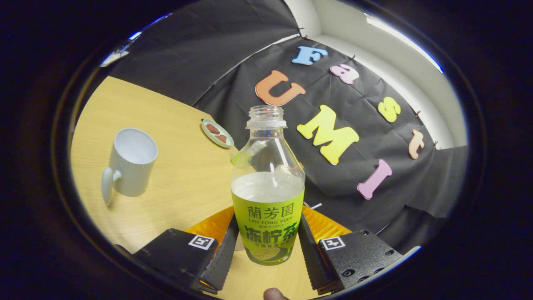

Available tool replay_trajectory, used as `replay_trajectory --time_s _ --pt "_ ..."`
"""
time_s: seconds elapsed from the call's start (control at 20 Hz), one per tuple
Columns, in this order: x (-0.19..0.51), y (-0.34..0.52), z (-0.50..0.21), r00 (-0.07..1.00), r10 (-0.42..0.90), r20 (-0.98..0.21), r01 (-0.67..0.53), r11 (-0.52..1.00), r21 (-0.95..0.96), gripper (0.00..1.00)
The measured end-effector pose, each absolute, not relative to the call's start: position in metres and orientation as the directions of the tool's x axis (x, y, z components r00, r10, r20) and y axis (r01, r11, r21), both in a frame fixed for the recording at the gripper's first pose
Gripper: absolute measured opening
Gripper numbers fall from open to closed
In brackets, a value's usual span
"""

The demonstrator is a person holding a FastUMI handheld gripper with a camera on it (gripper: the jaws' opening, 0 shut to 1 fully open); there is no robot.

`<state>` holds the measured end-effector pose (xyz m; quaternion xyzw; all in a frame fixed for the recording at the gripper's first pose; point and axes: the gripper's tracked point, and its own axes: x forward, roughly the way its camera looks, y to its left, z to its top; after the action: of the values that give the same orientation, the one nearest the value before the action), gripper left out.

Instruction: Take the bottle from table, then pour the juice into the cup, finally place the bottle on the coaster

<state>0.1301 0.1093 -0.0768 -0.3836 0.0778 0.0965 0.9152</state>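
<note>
Between the fingers (266, 250): the bottle (267, 187), gripped low and lifted clear of the desk (179, 175).

Both fingers press on the labelled lower body, one on each side, so the grasp sits well below the open neck. The bottle's long axis runs straight ahead of the fingers and looks upright to them, cap off, with pale juice (266, 187) up to about the top of the label. Off to the left of the fingers and well apart stands the white cup (129, 162), mouth open and handle turned toward the gripper. Beyond the bottle, near the desk's far edge, lies a small round coaster (217, 133). By my judgement the pour comes next: carry the neck left over the cup, then tip that way.
</note>
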Motion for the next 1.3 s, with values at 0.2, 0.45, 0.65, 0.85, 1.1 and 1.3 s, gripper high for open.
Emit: replay_trajectory --time_s 0.2,0.45,0.65,0.85,1.1,1.3 --pt "0.129 0.122 -0.072 0.979 0.111 -0.168 -0.201 0.603 -0.772 0.78" --pt "0.126 0.127 -0.071 0.990 0.092 -0.110 -0.140 0.477 -0.868 0.78" --pt "0.126 0.131 -0.067 0.994 0.077 -0.076 -0.100 0.402 -0.910 0.78" --pt "0.125 0.135 -0.064 0.996 0.068 -0.051 -0.070 0.320 -0.945 0.78" --pt "0.125 0.138 -0.062 0.997 0.058 -0.047 -0.061 0.268 -0.962 0.77" --pt "0.124 0.141 -0.060 0.998 0.054 -0.026 -0.036 0.203 -0.978 0.77"
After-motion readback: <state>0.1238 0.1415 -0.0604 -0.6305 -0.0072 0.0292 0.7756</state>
